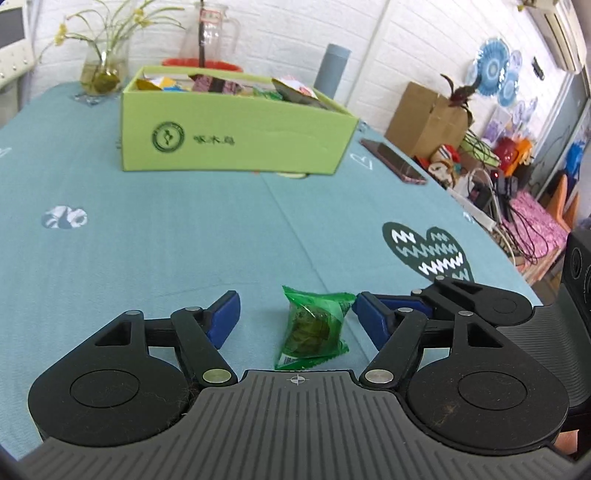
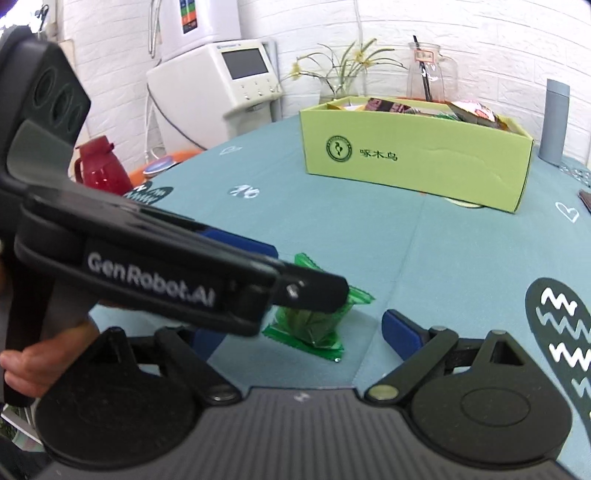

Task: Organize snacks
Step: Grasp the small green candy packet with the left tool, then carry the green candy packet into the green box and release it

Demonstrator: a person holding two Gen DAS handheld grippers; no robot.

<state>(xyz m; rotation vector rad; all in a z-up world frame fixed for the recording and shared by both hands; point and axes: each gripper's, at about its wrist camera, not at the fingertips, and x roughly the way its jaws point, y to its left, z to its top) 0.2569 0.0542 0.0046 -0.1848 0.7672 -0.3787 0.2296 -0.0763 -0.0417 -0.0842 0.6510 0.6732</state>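
Observation:
A small snack in a clear green wrapper (image 1: pixel 314 326) lies on the teal tablecloth (image 1: pixel 166 240). My left gripper (image 1: pixel 295 314) is open, with its blue pads on either side of the snack, not touching it. The right wrist view shows the same snack (image 2: pixel 314 325) between my right gripper's open fingers (image 2: pixel 299 332), with the left gripper's body (image 2: pixel 166 273) crossing over it from the left. A light green cardboard box (image 1: pixel 236 129) holding several snack packets stands farther back, also in the right wrist view (image 2: pixel 413 155).
A phone (image 1: pixel 393 160) lies right of the box near the table edge. A grey bottle (image 1: pixel 330 70), a glass jug (image 1: pixel 208 33) and a flower vase (image 1: pixel 103 70) stand behind the box. A red kettle (image 2: pixel 99 168) and a white machine (image 2: pixel 221 88) stand off the table's left.

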